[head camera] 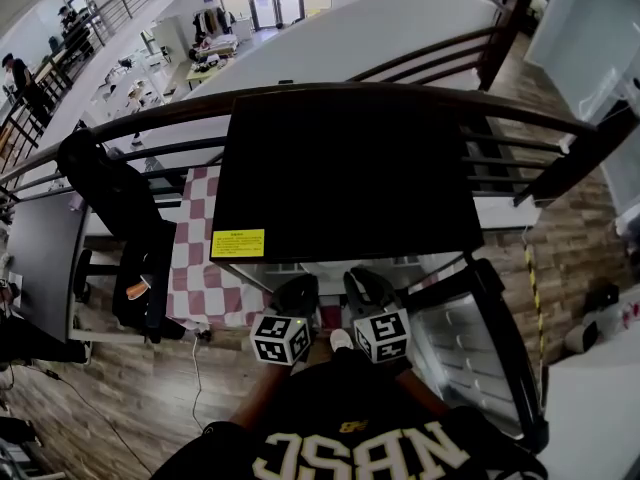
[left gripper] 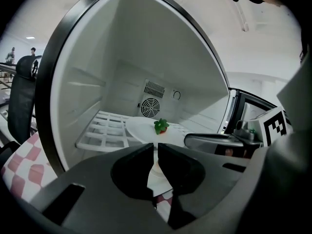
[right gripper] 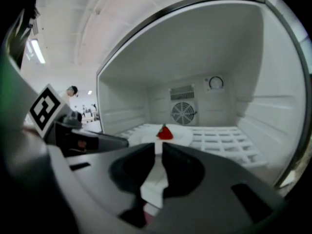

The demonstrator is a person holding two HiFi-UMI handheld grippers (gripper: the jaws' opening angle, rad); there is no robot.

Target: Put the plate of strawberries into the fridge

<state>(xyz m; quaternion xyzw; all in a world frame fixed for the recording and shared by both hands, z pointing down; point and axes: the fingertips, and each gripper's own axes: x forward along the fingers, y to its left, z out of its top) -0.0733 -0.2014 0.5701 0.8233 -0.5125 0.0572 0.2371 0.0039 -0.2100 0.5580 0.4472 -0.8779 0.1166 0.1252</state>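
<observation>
A white plate (left gripper: 141,128) with one strawberry (left gripper: 161,126) rests on the wire shelf (left gripper: 108,133) inside the open fridge (head camera: 345,168). My left gripper (left gripper: 156,152) is shut on the plate's near rim, a strip of white showing between its jaws. From the other side the right gripper (right gripper: 158,151) is likewise shut on the rim of the plate (right gripper: 181,136), with the strawberry (right gripper: 165,132) just beyond. In the head view both grippers, left (head camera: 298,294) and right (head camera: 368,289), reach side by side under the fridge's black top, which hides the plate.
The fridge door (head camera: 482,360) stands swung open at the right. A fan grille (right gripper: 183,113) sits in the back wall. A red-and-white checkered surface (head camera: 195,258) and a black chair (head camera: 120,208) stand to the left. A dark railing (head camera: 400,96) runs behind.
</observation>
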